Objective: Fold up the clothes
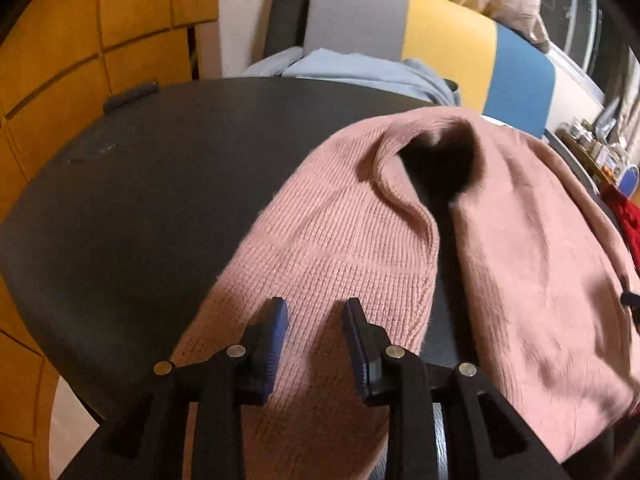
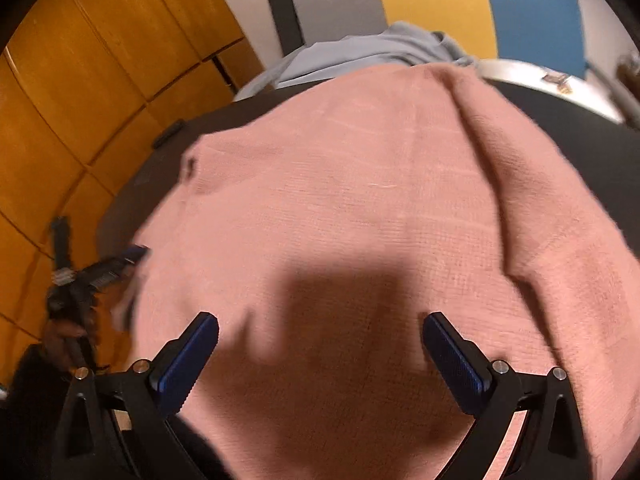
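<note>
Left wrist view shows the pink knit sweater point(image 1: 340, 248) on the dark bench point(image 1: 160, 184), a sleeve beneath the left gripper point(image 1: 316, 312), jaws parted, empty. The right gripper point(image 2: 320, 332) gapes wide above the sweater's body; any pinch should gather both layers.

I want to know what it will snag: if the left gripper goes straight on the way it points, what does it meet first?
Most likely the pink knit sweater: the left gripper is open right over its ribbed fabric, though its height above is unclear.

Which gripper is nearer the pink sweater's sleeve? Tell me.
Left. The left gripper hangs open right over the sleeve; the right gripper is open above the sweater's body, farther away.
</note>
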`<state>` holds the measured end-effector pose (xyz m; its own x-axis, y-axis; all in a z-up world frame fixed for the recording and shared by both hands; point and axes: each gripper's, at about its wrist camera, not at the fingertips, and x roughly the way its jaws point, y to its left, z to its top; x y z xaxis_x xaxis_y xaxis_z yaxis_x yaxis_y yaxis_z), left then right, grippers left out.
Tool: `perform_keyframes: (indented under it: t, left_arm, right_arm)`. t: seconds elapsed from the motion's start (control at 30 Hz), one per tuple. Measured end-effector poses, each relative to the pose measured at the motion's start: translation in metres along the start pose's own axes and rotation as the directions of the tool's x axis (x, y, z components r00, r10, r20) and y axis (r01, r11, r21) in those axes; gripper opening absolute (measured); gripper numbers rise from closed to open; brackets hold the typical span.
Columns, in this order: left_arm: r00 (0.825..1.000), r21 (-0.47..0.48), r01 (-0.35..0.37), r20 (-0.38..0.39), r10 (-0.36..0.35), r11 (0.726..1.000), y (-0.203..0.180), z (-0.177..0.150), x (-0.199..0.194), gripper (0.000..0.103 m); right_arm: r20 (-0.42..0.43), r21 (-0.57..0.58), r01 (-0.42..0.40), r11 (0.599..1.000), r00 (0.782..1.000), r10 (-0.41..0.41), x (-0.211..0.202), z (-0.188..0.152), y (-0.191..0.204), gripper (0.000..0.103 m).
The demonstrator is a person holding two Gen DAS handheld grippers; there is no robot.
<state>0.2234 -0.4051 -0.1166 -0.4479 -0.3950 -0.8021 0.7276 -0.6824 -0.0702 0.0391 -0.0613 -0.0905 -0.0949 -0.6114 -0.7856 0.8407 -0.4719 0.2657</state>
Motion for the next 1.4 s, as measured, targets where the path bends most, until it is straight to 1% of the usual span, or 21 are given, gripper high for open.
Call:
perform_keyframes:
  t: [0.07, 0.27, 0.33, 0.4, 0.43, 0.47, 0.53, 0.57, 0.63, 0.7, 0.77, 0.83, 0.9, 0.93, 0.97, 1.03, 1.07, 1.1, 1.17, 1.27, 1.4]
  left_arm:
    - [1.000, -0.004, -0.013, -0.003, 0.013, 1.000, 0.003, 0.009, 0.009, 0.031]
    - [1.000, 0.013, -0.026, -0.005, 0.026, 1.000, 0.018, 0.035, 0.033, 0.033]
    - [0.997, 0.072, -0.080, -0.003, 0.081, 0.994, 0.020, 0.046, 0.040, 0.034]
    - [0.986, 0.114, -0.161, -0.018, 0.164, 0.980, 0.026, 0.063, 0.049, 0.037]
    - [0.977, 0.104, -0.208, -0.030, 0.212, 0.973, 0.031, 0.072, 0.052, 0.037]
    - [0.969, 0.070, -0.243, -0.016, 0.245, 0.967, 0.036, 0.081, 0.048, 0.032]
    - [0.958, -0.022, -0.284, 0.043, 0.285, 0.959, 0.042, 0.098, 0.030, 0.032]
    - [0.963, -0.023, -0.261, 0.063, 0.262, 0.965, 0.030, 0.097, 0.025, 0.034]
    - [0.983, 0.036, -0.163, 0.089, 0.159, 0.986, -0.012, 0.080, 0.019, 0.034]
    - [0.993, 0.097, -0.063, 0.109, 0.053, 0.993, -0.055, 0.064, 0.013, 0.035]
    - [0.991, 0.159, 0.035, 0.122, -0.055, 0.987, -0.097, 0.048, 0.007, 0.035]
    - [0.978, 0.222, 0.132, 0.128, -0.163, 0.966, -0.139, 0.032, 0.001, 0.035]
    - [0.955, 0.284, 0.224, 0.127, -0.268, 0.932, -0.181, 0.016, -0.005, 0.035]
    - [0.950, 0.325, 0.238, 0.117, -0.289, 0.915, -0.200, 0.008, -0.005, 0.035]
    - [0.952, 0.368, 0.234, 0.100, -0.288, 0.900, -0.214, 0.000, -0.002, 0.035]
    - [0.959, 0.433, 0.227, 0.055, -0.277, 0.873, -0.235, -0.014, 0.009, 0.035]
    - [0.961, 0.435, 0.222, 0.051, -0.270, 0.873, -0.238, -0.018, 0.013, 0.036]
    - [0.959, 0.428, 0.223, 0.063, -0.275, 0.876, -0.238, -0.019, 0.013, 0.037]
    - [0.955, 0.414, 0.247, 0.048, -0.292, 0.876, -0.237, -0.018, 0.013, 0.038]
    - [0.944, 0.378, 0.293, 0.033, -0.329, 0.878, -0.232, -0.021, 0.013, 0.042]
    - [0.941, 0.379, 0.300, 0.035, -0.337, 0.875, -0.232, -0.021, 0.012, 0.045]
  right_arm:
    - [-0.003, -0.020, 0.044, 0.999, 0.999, -0.044, 0.005, -0.006, -0.001, 0.103]
    - [0.012, -0.095, 0.099, 0.991, 0.995, -0.099, 0.011, -0.020, 0.005, 0.103]
    - [0.020, -0.107, 0.112, 0.988, 0.994, -0.110, 0.012, -0.023, 0.008, 0.103]
    - [0.032, -0.090, 0.103, 0.991, 0.994, -0.100, 0.009, -0.025, 0.006, 0.103]
    - [0.042, -0.075, 0.091, 0.993, 0.995, -0.088, 0.007, -0.026, 0.004, 0.103]
    - [0.057, -0.053, 0.069, 0.996, 0.996, -0.066, 0.005, -0.026, 0.000, 0.103]
    - [0.101, -0.019, 0.022, 1.000, 0.995, -0.020, -0.001, -0.030, -0.006, 0.103]
    - [0.126, -0.005, -0.002, 1.000, 0.992, 0.003, -0.004, -0.032, -0.010, 0.103]
    - [0.166, 0.023, -0.052, 0.998, 0.985, 0.048, -0.010, -0.036, -0.016, 0.103]
    - [0.167, 0.057, -0.099, 0.993, 0.982, 0.088, -0.014, -0.035, -0.022, 0.103]
    - [0.144, 0.106, -0.152, 0.983, 0.980, 0.136, -0.021, -0.031, -0.030, 0.103]
    - [0.162, 0.167, -0.167, 0.972, 0.977, 0.140, -0.039, -0.033, -0.043, 0.103]
    - [0.201, 0.198, -0.110, 0.974, 0.977, 0.070, -0.071, -0.044, -0.060, 0.103]
    - [0.218, 0.214, -0.065, 0.975, 0.976, 0.018, -0.090, -0.052, -0.069, 0.103]
    - [0.230, 0.233, -0.007, 0.972, 0.972, -0.048, -0.110, -0.063, -0.079, 0.103]
    - [0.243, 0.280, 0.116, 0.953, 0.952, -0.187, -0.149, -0.085, -0.101, 0.103]
    - [0.233, 0.314, 0.177, 0.933, 0.938, -0.257, -0.164, -0.097, -0.113, 0.103]
    - [0.211, 0.345, 0.223, 0.912, 0.928, -0.307, -0.173, -0.106, -0.124, 0.103]
    - [0.145, 0.407, 0.311, 0.859, 0.906, -0.397, -0.187, -0.125, -0.145, 0.103]
    - [0.063, 0.455, 0.388, 0.801, 0.884, -0.464, -0.191, -0.145, -0.171, 0.103]
    - [-0.017, 0.422, 0.469, 0.776, 0.860, -0.510, -0.173, -0.155, -0.188, 0.100]
